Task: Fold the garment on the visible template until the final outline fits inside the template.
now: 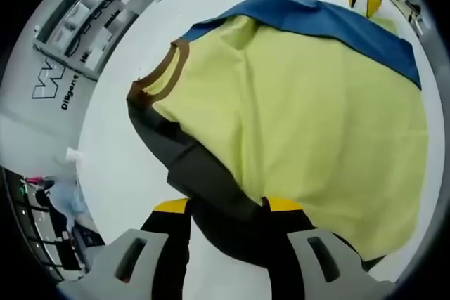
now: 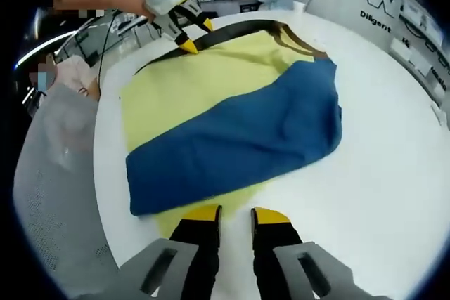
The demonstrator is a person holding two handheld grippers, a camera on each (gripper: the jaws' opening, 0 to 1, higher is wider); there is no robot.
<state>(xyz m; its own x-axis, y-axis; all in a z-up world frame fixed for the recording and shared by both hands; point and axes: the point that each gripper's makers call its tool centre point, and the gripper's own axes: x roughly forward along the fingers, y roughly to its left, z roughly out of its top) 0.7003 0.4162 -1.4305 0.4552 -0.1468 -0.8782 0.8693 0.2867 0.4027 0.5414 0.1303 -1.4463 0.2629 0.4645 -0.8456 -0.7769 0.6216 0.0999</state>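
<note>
Gripping dark charcoal side panel (image 1: pixel 211 180) of yellow-and-blue fabric garment (image 1: pixel 295 124) with left gripper (image 1: pixel 228 205), jaws clamped; right gripper (image 2: pixel 228 213) parted, empty, just beside opposite blue edge (image 2: pixel 239 138).

Matt soft cloth garment (image 1: pixel 295 124) on smooth glossy white table (image 1: pixel 133 166)

The garment (image 1: pixel 309 124) is pale yellow with a blue panel, dark grey sleeve and brown collar, on a white tabletop (image 2: pixel 380 173).

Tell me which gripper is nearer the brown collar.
Left. The left gripper sits at the garment's dark edge, on the brown collar's side. The right gripper is at the opposite edge, by the blue fold.
</note>
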